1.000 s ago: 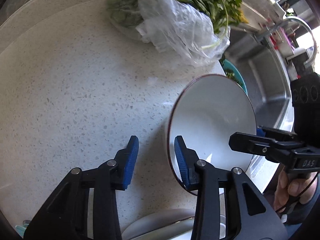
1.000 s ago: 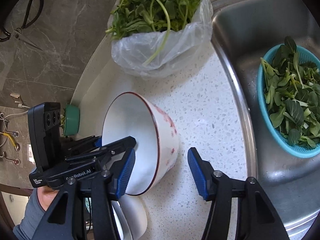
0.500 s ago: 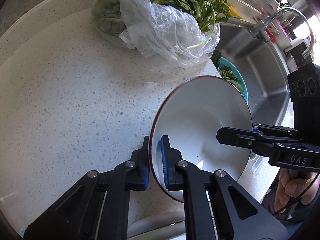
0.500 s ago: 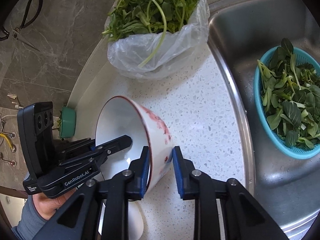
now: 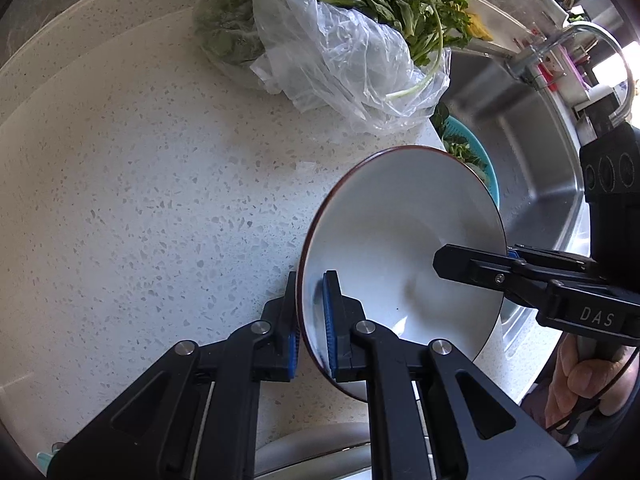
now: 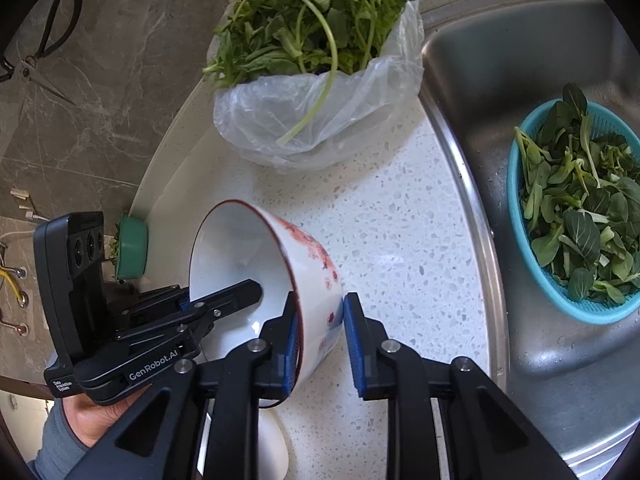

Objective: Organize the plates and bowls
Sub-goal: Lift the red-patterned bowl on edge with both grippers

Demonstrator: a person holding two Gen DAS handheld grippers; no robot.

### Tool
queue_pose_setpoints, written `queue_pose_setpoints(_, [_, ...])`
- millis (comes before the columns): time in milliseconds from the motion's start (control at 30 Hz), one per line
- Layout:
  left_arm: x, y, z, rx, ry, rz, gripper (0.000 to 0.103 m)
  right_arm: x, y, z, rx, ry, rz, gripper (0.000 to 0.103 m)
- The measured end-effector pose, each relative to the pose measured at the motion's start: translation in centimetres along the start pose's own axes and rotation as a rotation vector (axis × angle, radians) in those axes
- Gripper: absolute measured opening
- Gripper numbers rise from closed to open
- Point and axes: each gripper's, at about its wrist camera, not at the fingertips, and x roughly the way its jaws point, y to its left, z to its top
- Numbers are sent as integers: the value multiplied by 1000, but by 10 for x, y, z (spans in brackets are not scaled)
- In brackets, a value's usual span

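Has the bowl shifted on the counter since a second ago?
Yes. In the right wrist view the bowl has tipped further onto its side, its rim lying farther from the sink edge. Both grippers' jaws have just been closing on its wall.

White dishes (image 5: 320, 446) below, perhaps plates, mostly hidden.

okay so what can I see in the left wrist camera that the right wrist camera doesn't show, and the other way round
Only the left wrist view shows the faucet over the sink.

Only the right wrist view shows the scissors on the dark wall, the small green bowl, and the red pattern on the bowl's outside.

Both show the tilted white bowl gripped at its rim by the left gripper and right gripper, the bagged greens and the blue colander.
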Motion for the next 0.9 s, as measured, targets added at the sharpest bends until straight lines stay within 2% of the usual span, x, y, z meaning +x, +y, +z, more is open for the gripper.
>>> queue_pose_setpoints(133, [5, -1, 2, -7, -1, -8, 9, 3, 5, -1, -7, 25, -18, 29])
queue_pose_setpoints(267, [6, 1, 2, -8, 0, -18, 10, 7, 15, -4, -33, 43, -56, 39])
queue_pose_setpoints(367, [4, 2, 1, 2, -8, -5, 11, 9, 21, -4, -50, 44, -80, 39])
queue_pose_setpoints(400, [4, 0, 1, 10, -13, 6, 11, 9, 24, -4, -68, 38, -115, 39])
queue_pose_setpoints(433, [4, -2, 1, 18, -17, 18, 11, 10, 26, -3, -75, 38, -133, 38])
queue_pose_setpoints(467, [3, -4, 1, 23, -20, 27, 11, 11, 28, -3, -82, 41, -143, 26])
queue_pose_setpoints(633, [3, -13, 2, 67, -20, 66, 10, 14, 43, -5, -179, 33, -241, 24])
queue_pose_setpoints(900, [3, -14, 4, 40, -12, 47, 8, 11, 38, -4, -163, 24, -224, 20])
